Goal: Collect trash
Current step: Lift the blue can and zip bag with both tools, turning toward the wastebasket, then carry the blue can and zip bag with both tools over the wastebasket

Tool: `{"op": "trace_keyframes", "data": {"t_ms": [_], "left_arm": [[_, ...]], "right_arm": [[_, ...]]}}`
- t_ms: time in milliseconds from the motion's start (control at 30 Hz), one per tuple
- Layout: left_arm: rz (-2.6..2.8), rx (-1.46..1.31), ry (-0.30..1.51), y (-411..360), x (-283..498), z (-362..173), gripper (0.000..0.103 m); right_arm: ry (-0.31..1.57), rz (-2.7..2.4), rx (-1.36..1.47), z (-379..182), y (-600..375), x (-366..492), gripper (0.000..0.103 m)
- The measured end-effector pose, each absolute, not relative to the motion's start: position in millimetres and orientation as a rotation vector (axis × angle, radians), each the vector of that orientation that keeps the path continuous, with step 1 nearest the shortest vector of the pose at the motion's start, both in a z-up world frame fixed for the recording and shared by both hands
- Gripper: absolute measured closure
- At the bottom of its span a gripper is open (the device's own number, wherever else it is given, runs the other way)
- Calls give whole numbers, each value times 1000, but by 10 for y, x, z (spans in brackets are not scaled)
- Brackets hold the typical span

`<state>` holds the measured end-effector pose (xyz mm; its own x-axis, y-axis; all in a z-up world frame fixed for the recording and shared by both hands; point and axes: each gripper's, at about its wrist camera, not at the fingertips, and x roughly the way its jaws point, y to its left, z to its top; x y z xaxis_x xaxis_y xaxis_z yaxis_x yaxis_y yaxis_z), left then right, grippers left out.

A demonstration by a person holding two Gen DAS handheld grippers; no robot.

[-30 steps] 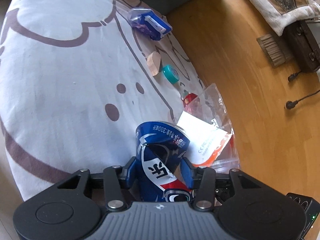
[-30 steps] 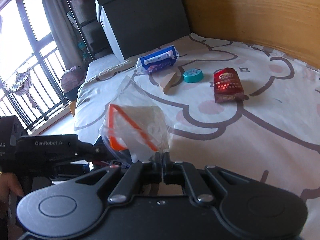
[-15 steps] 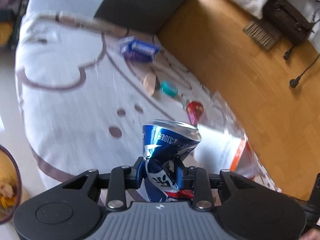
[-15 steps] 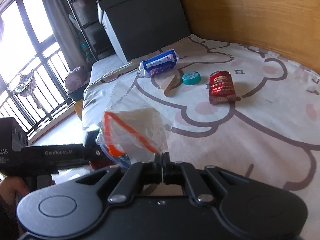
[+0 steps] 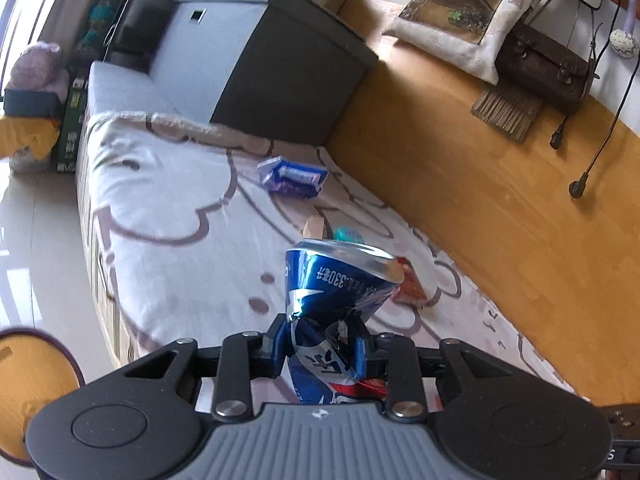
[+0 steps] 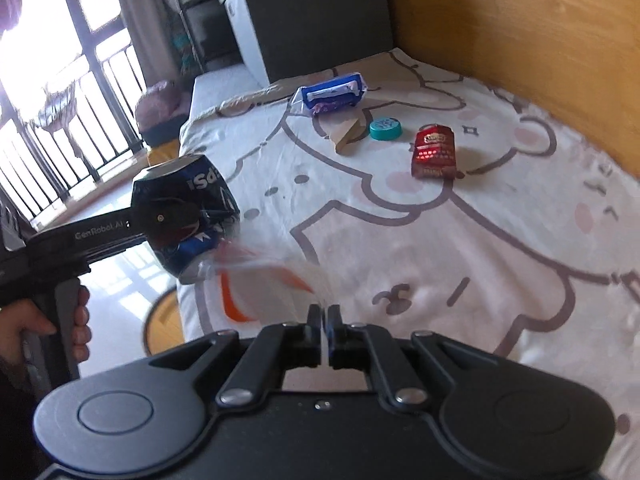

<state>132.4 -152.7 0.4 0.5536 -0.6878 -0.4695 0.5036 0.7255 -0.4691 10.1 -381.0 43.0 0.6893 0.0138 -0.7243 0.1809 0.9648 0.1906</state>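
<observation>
While the left gripper (image 5: pixel 322 346) clamps the crushed can (image 6: pixel 186 216) over the bed (image 6: pixel 460 248), the right gripper (image 6: pixel 324 322), pinching the plastic bag (image 6: pixel 264 280), should hold its mouth wide beneath the can.

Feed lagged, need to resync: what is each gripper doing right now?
Left gripper: shut on the crushed blue aluminium drink can.
Right gripper: shut on the edge of the clear plastic bag with orange trim.

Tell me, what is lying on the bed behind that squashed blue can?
Past the blue can in the left claw show a wedge's tip, a teal lid's edge and a red packet's corner; the can covers the rest of each.
</observation>
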Motion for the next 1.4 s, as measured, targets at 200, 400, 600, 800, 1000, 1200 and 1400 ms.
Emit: {"op": "trace_keyframes", "data": {"t_ms": [200, 400, 600, 800, 1000, 1200, 1400], "left_arm": [[-726, -311, 716, -1479, 1307, -118, 70], [-729, -332, 711, -1415, 1327, -151, 70], [-685, -334, 671, -1223, 1328, -28, 70], [-619, -313, 608, -894, 1300, 175, 70], [-518, -284, 562, -490, 1283, 324, 70], [-391, -286, 568, -16, 1333, 300, 70], [-281, -291, 602, 450, 1394, 209, 70]], "right_arm": [[845, -100, 135, 336, -3563, 298, 93], [857, -153, 55, 250, -3475, 421, 92], [790, -184, 10, 361, -3417, 429, 102], [724, -171, 7, 541, -3262, 520, 102], [658, -111, 18, 692, -2958, 703, 102], [624, -31, 43, 730, -2564, 992, 102], [632, 35, 83, 599, -2183, 1296, 102]]}}
